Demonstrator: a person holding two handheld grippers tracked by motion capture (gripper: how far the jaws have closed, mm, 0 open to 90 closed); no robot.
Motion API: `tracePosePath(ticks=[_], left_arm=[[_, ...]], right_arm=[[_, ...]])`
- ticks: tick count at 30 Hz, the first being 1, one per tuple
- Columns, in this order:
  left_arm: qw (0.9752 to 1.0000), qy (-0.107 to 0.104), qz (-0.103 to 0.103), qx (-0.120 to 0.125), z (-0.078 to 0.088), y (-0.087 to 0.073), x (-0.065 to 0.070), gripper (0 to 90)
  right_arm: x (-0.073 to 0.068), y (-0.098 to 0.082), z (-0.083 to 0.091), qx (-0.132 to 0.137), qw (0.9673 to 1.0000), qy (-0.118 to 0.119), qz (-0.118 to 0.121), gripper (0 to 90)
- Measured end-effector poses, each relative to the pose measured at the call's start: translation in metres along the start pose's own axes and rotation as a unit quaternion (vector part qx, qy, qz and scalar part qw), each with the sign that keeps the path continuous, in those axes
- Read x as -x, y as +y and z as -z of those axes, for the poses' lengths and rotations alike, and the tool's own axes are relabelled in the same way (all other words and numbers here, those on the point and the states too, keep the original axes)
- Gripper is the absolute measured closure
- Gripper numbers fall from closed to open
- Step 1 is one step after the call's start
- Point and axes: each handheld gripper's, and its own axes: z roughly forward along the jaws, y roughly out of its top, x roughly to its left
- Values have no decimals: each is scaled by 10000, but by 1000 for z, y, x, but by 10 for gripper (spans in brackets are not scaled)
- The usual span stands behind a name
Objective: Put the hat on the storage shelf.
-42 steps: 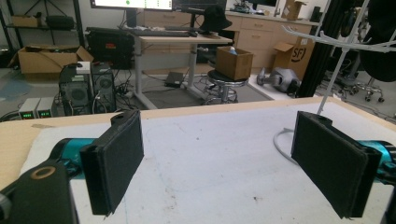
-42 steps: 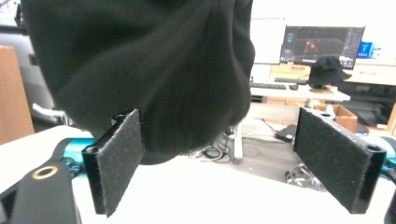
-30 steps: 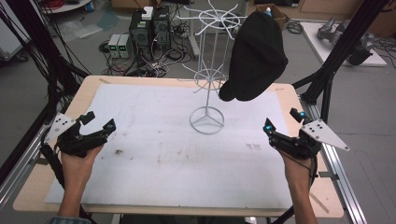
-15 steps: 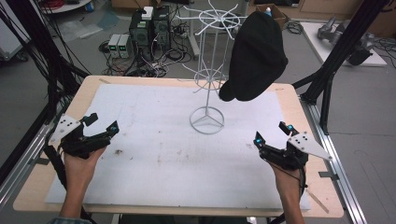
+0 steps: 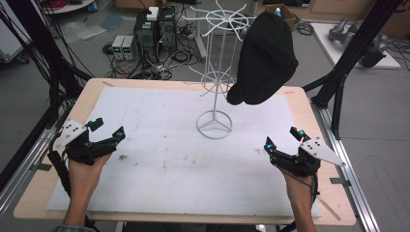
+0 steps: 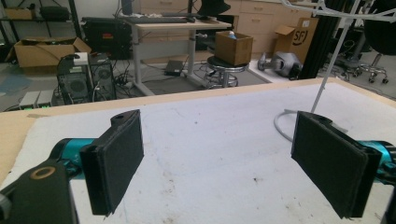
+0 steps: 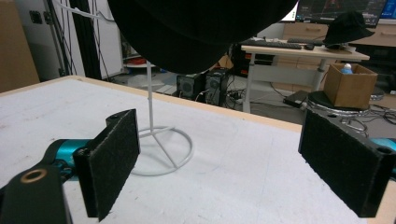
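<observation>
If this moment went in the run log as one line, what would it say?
left tongs: open, holding nothing | right tongs: open, holding nothing | black cap: hanging on white wire stand | white mat: stained

matt black cloth cap (image 5: 265,58) — thin white-coated wire stand (image 5: 214,123) — rough white foam mat (image 5: 159,159)

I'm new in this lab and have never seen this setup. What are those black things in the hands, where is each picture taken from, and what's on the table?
A person holds two hand-held tools: the left gripper and the right gripper, each with two padded black jaws. Both are open and hold nothing. One picture looks down from above the table. The other two come from cameras riding on each gripper, looking along its jaws. A white mat covers the tabletop. On it stands a white wire rack, with a black cap hanging from one arm.
</observation>
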Motion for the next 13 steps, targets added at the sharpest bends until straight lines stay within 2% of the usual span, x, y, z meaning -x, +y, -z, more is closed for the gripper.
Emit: tracePosePath(ticks=[13], left_arm=[[10000, 2, 20, -1, 0, 0, -1, 171]], right_arm=[[-3, 0, -1, -3, 10000, 27, 10, 120]])
